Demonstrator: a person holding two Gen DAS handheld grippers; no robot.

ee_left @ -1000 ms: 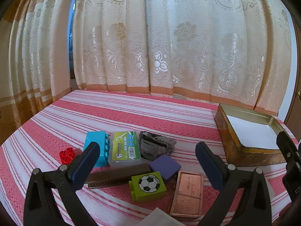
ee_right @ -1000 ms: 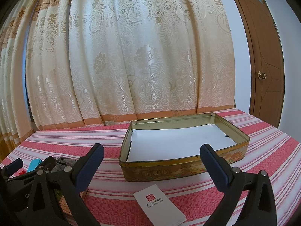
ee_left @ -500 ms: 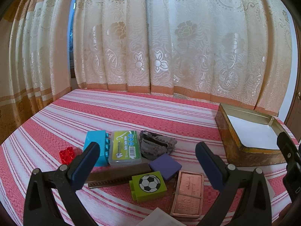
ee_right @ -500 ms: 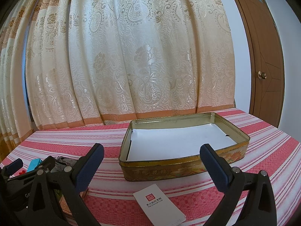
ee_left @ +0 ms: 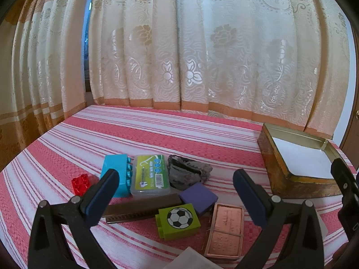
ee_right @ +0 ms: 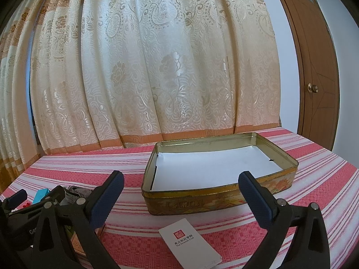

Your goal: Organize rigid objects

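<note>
A cluster of small objects lies on the striped cloth in the left wrist view: a red brick (ee_left: 80,183), a blue brick (ee_left: 116,173), a clear floss case (ee_left: 149,174), a grey cloth pouch (ee_left: 187,174), a purple block (ee_left: 198,196), a dark harmonica (ee_left: 141,210), a green football brick (ee_left: 178,220) and a copper box (ee_left: 225,229). My left gripper (ee_left: 175,195) hovers open above them, holding nothing. An open gold tin (ee_right: 219,194) lined with white paper sits ahead of my right gripper (ee_right: 179,198), which is open and empty. A white card box (ee_right: 189,243) lies just before the tin.
Patterned cream curtains (ee_right: 157,67) hang behind the table's far edge. A brown door (ee_right: 314,67) stands at the right. The tin (ee_left: 289,179) sits right of the cluster. The right gripper's edge (ee_left: 345,192) shows in the left wrist view.
</note>
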